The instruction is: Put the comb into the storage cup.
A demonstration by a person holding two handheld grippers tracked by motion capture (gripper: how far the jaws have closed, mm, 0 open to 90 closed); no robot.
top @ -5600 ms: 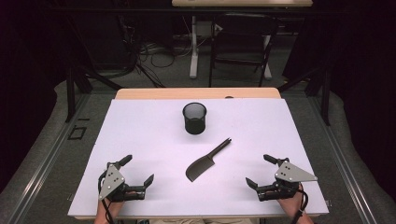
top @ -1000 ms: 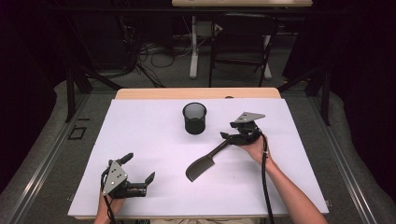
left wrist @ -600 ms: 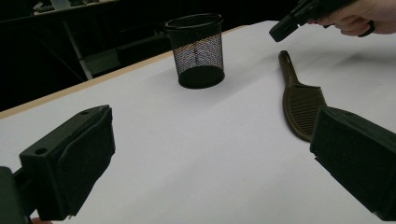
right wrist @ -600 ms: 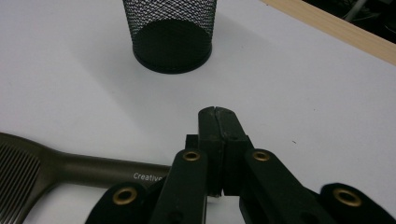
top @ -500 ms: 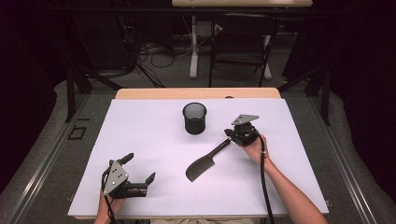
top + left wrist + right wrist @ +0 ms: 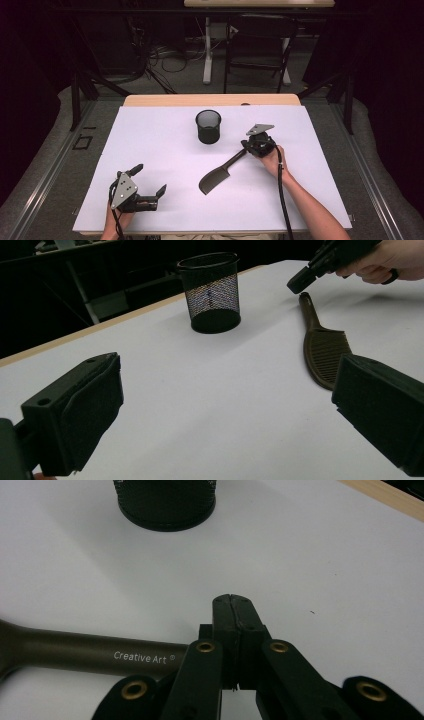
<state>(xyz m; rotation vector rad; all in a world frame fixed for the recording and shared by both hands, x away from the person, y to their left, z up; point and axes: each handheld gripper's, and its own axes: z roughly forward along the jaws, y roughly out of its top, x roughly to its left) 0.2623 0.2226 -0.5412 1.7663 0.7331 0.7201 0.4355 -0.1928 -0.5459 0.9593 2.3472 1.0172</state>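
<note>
Black right gripper [image 6: 248, 145] has just closed (pads together, gripping nothing) over the spatula [image 6: 218, 175] handle's end.

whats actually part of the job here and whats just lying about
In the job:
- right hand-held gripper, jaws shut at the tool's handle
- brown flat-bladed tool
- mesh cup, probably where the tool is headed

Lying about:
- left hand-held gripper, open, resting on the table
- chair and cables beyond the table

A black mesh cup [image 6: 208, 127] stands on the white table [image 6: 150, 145].
</note>
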